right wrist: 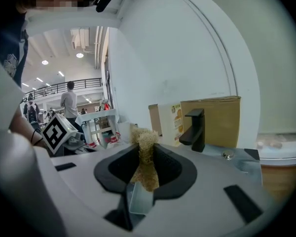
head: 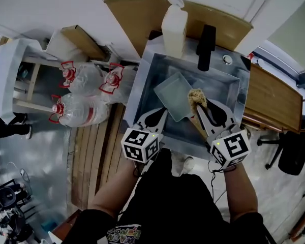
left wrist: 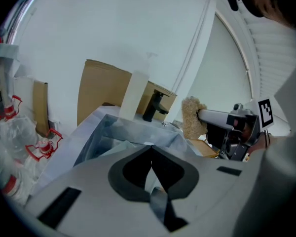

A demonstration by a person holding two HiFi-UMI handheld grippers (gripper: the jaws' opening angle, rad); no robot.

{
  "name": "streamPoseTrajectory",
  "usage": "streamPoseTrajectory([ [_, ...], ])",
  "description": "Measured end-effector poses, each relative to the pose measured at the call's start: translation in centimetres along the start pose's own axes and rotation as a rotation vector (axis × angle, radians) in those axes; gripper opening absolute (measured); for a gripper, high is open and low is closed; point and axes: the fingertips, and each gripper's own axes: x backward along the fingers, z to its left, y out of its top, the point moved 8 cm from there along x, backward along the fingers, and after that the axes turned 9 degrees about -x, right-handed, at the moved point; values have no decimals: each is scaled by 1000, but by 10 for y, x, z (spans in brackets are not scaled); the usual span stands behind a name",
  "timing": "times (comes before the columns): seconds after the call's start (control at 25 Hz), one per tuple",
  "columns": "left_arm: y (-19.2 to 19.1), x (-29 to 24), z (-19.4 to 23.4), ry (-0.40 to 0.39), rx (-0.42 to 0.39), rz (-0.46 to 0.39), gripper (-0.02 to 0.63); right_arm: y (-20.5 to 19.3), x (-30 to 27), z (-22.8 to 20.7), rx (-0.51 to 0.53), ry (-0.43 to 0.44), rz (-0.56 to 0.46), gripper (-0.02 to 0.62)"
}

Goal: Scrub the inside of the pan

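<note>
A rectangular metal pan [head: 174,98] leans tilted inside the steel sink [head: 142,83]. My left gripper [head: 164,112] is shut with nothing between its jaws; its tips are at the pan's near left edge, and I cannot tell if they touch. In the left gripper view the jaws [left wrist: 151,149] meet over the sink, with the pan [left wrist: 119,147] just beyond. My right gripper [head: 198,107] is shut on a tan loofah scrubber [head: 196,97], held above the pan's right side. The scrubber [right wrist: 145,164] stands up between the right gripper [right wrist: 147,146] pads.
A black faucet [head: 206,47] and a white bottle [head: 174,29] stand at the sink's back, in front of cardboard [head: 134,11]. Large water bottles [head: 81,85] lie on the floor to the left. A wooden table [head: 272,98] and an office chair [head: 292,154] are on the right.
</note>
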Motion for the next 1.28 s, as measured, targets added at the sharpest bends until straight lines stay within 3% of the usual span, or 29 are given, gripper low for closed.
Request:
streamPoseTrajectory([
  [0.32, -18, -29, 36, 64, 120, 78, 9, -18, -55, -9, -6, 10, 82, 94],
  [0.48, -30, -44, 52, 101, 199, 118, 71, -30, -82, -12, -3, 12, 127, 92],
  [0.92, -54, -76, 79, 188, 417, 222, 107, -67, -140, -22, 10, -17, 263, 92],
  [1.0, -53, -81, 80, 185, 417, 240, 109, -71, -148, -22, 28, -19, 282, 94],
  [1.28, -52, -92, 80, 154, 308, 302, 112, -82, -165, -30, 35, -38, 338, 92],
])
